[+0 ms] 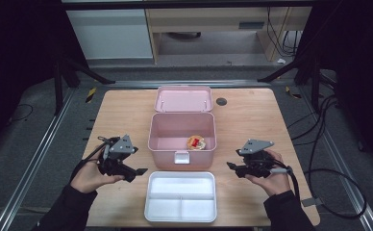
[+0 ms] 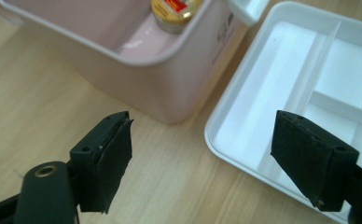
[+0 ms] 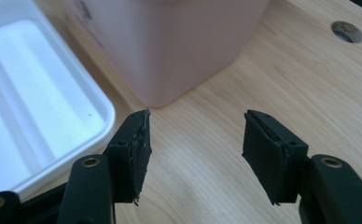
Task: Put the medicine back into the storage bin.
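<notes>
— Left gripper (image 1: pixel 137 172), what's its state?
— Jaws spread wide with nothing between them. It hovers over the table (image 1: pixel 117 115) to the left of the tray (image 1: pixel 180 198), aimed at the gap between tray and box (image 1: pixel 182 132).
— And the right gripper (image 1: pixel 232 166)?
— Also parted and empty, held to the right of the tray, pointing in toward the box's near right corner.
— Where's the jar (image 1: pixel 195 142)?
— Inside the pink box, on its floor by the front wall, right of the latch (image 1: pixel 181 157). The left gripper view shows its gold lid (image 2: pixel 171 10) just over the rim.
— The box itself?
— Mid-table, lid (image 1: pixel 183 99) thrown back behind it. The white tray lies just in front, all three compartments bare
</notes>
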`<act>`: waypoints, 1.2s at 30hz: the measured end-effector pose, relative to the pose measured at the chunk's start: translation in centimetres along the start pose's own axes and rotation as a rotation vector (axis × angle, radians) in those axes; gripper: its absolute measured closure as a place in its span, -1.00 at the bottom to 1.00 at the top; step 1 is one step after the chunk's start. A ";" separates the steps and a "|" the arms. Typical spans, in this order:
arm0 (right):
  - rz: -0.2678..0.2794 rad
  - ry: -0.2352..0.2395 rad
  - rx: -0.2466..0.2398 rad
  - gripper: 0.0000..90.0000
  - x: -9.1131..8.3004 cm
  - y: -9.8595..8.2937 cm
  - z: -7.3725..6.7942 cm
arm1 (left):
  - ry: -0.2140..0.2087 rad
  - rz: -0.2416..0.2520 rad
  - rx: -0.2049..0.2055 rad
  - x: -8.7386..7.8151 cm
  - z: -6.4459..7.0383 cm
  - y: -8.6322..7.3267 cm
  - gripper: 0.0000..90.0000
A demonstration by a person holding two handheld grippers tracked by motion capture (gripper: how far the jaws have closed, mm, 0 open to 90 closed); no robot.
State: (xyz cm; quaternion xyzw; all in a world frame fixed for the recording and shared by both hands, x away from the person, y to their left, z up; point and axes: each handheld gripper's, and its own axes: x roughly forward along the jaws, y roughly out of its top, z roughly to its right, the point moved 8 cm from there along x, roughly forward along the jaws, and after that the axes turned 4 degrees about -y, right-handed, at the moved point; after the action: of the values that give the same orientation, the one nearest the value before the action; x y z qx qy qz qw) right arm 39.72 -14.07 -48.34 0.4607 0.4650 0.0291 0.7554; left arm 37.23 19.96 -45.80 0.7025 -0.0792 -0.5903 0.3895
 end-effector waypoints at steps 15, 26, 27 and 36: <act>-0.024 0.151 -0.113 0.12 0.9 0.3 -5.3 | -0.108 -0.104 0.045 4.2 2.9 -2.3 -0.47; -0.066 0.254 -0.189 0.27 1.9 -0.3 -8.4 | -0.151 -0.165 0.090 6.3 4.3 -3.1 -0.26; -0.069 0.264 -0.193 0.29 2.0 -0.3 -8.7 | -0.159 -0.168 0.097 6.6 4.6 -3.1 -0.24; -0.121 0.340 -0.235 0.42 2.9 -1.4 -10.3 | -0.173 -0.202 0.159 7.5 5.3 -3.4 -0.02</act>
State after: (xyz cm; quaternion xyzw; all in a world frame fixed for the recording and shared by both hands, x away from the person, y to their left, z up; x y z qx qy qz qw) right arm 33.31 -6.54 -52.78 0.3291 0.6057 0.1153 0.7152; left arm 33.53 15.59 -53.73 0.6819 -0.0878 -0.6768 0.2630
